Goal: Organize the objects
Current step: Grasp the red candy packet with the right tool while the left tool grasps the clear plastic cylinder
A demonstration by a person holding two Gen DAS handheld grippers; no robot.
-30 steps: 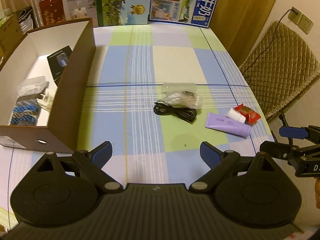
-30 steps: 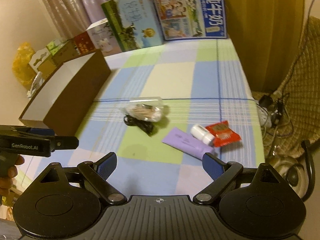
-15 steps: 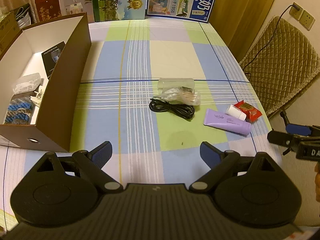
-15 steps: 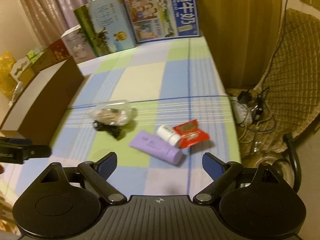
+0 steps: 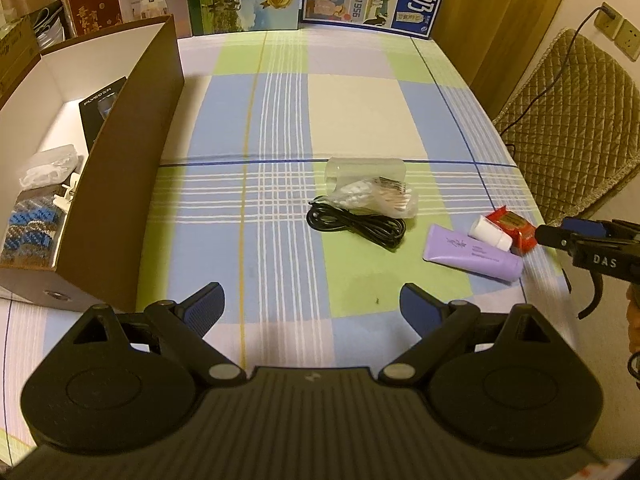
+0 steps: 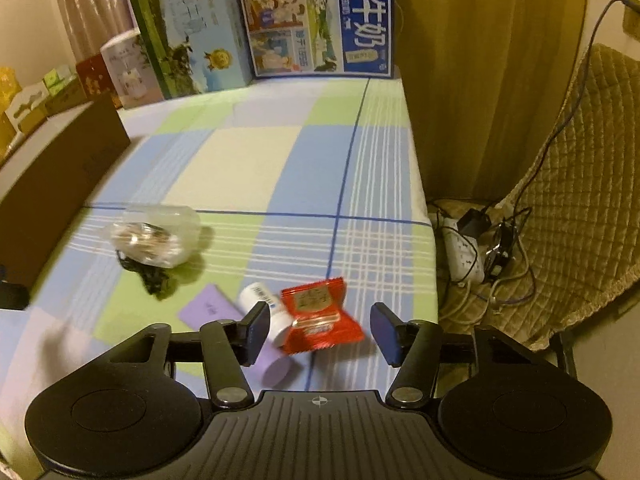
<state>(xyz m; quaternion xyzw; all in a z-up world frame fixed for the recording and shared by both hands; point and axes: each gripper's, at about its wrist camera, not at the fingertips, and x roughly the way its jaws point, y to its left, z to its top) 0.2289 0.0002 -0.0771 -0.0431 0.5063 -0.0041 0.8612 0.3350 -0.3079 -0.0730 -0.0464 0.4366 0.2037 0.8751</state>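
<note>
In the right wrist view the right gripper [image 6: 320, 330] sits low in the middle of the frame with its blue-padded fingers [image 6: 256, 330] spread apart, and the red foil snack packet [image 6: 320, 314] lies between them on the blue, green and cream checked tablecloth [image 6: 248, 160]; whether either pad touches it cannot be told. Just left of the packet, touching it, is a small white cylindrical bottle [image 6: 266, 308], and under that a lilac plastic tube [image 6: 212, 310]. Further left lie a clear plastic bag of cotton swabs [image 6: 150, 242] and a coiled black cable [image 6: 154, 276].

In the left wrist view the left gripper [image 5: 312, 306] fills the bottom of the frame, fingers wide apart and holding nothing, above bare cloth. The open brown cardboard box with a white inside [image 5: 120, 168] stands at the left edge, with a few small items in it. The same packet [image 5: 514, 228], bottle [image 5: 490, 234] and tube [image 5: 472, 254] cluster at centre right, where the tip of the right gripper [image 5: 552, 234] reaches in from the right edge beside the packet
</note>
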